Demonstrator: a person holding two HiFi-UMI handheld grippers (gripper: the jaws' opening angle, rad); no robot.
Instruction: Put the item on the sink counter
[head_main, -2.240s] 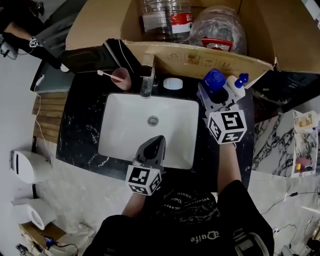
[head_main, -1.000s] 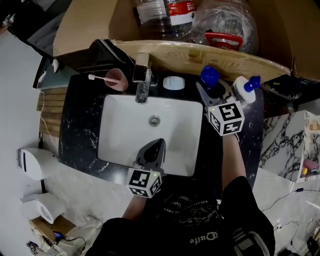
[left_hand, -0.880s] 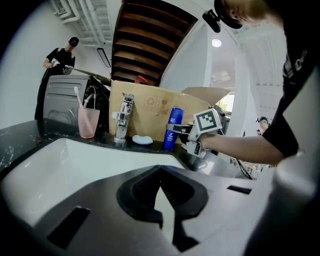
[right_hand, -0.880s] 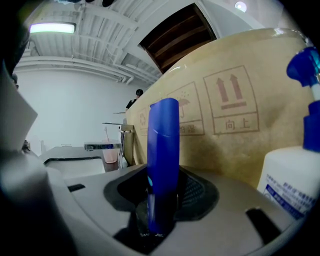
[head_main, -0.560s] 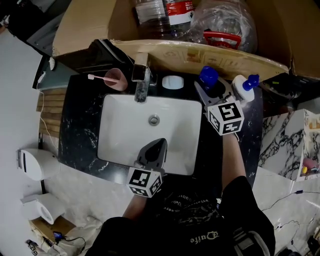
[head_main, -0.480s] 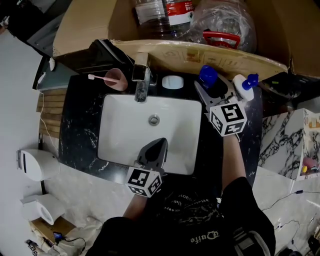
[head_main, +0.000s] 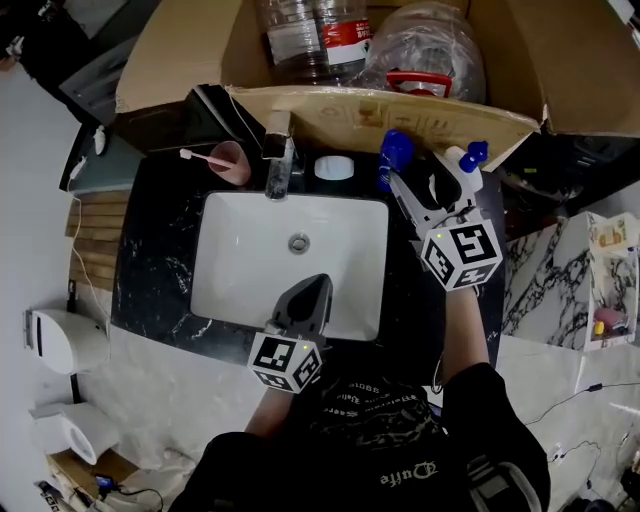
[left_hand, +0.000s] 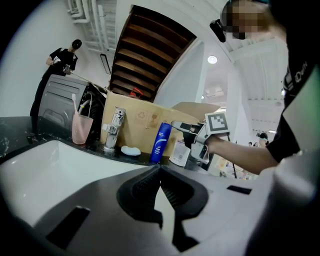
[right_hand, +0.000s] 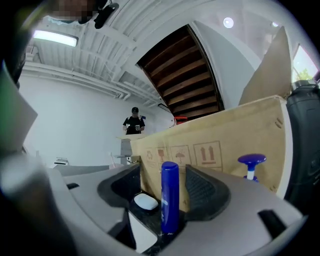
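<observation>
A tall blue bottle (head_main: 393, 158) stands upright on the black marble sink counter (head_main: 160, 250), behind the basin's right corner. My right gripper (head_main: 420, 180) is just in front of it. In the right gripper view the blue bottle (right_hand: 169, 197) is between the two jaws with a gap on each side. The jaws are opening and the pads are off it. My left gripper (head_main: 318, 287) hovers over the near edge of the white basin (head_main: 240, 250), shut and empty. From the left gripper (left_hand: 160, 170) view, the blue bottle (left_hand: 161, 142) shows beside the right gripper.
A white pump bottle (head_main: 462, 165) with a blue pump stands right of the blue bottle. A white soap bar (head_main: 334, 167), the faucet (head_main: 278, 165) and a pink cup with a toothbrush (head_main: 228, 160) line the counter's back. A cardboard box (head_main: 330, 105) rises behind.
The right gripper's jaws have spread away from the blue bottle, and the gripper has drawn back a little toward me. The bottle stays standing on the counter. The left gripper has not moved.
</observation>
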